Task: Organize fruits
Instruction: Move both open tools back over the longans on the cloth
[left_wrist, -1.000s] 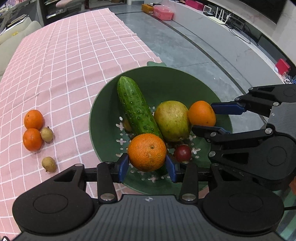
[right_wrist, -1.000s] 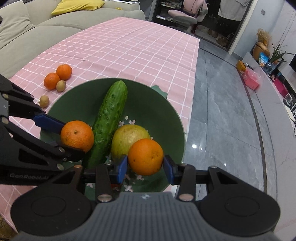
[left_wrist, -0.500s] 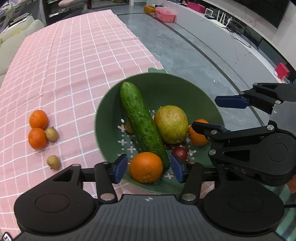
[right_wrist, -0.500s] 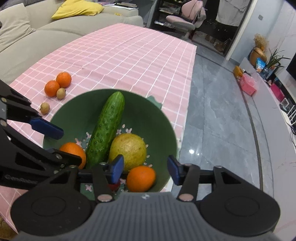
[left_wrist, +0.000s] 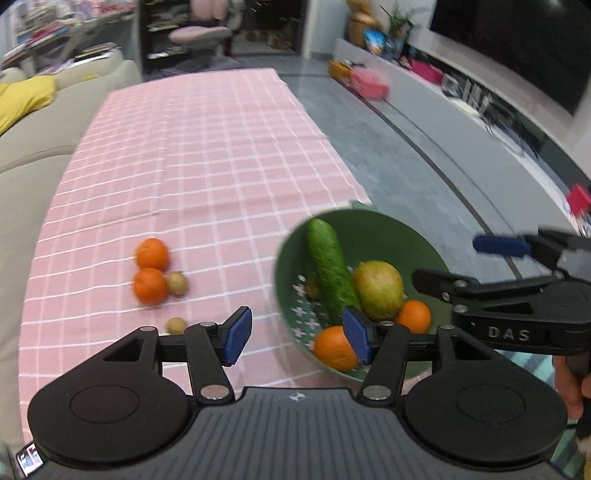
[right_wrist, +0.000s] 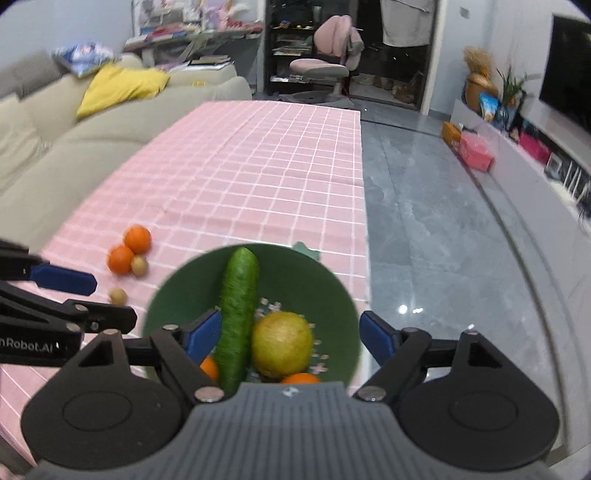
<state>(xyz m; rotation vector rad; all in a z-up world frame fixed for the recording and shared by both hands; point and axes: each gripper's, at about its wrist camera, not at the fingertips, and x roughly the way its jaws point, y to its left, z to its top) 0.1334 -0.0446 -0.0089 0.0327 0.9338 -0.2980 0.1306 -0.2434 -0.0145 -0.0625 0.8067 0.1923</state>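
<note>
Oranges (left_wrist: 151, 271), 2 left of frame centre on the tablecloth (left_wrist: 207, 155), are firm, round, roll-prone: grip across the widest part. Left gripper (left_wrist: 295, 334) stands open, empty. Right gripper (right_wrist: 286, 338) is opening, empty, above the bowl (right_wrist: 314, 280).

Each camera sat on its gripper, looking forward and down along the fingers from close above. Both views shared the green bowl (left_wrist: 373, 229) (right_wrist: 328, 295) and pink tablecloth (left_wrist: 207, 155) (right_wrist: 266, 166).

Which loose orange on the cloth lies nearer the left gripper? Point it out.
The nearer orange, touching a small brown fruit; the other orange lies just beyond it, farther from the left gripper.
</note>
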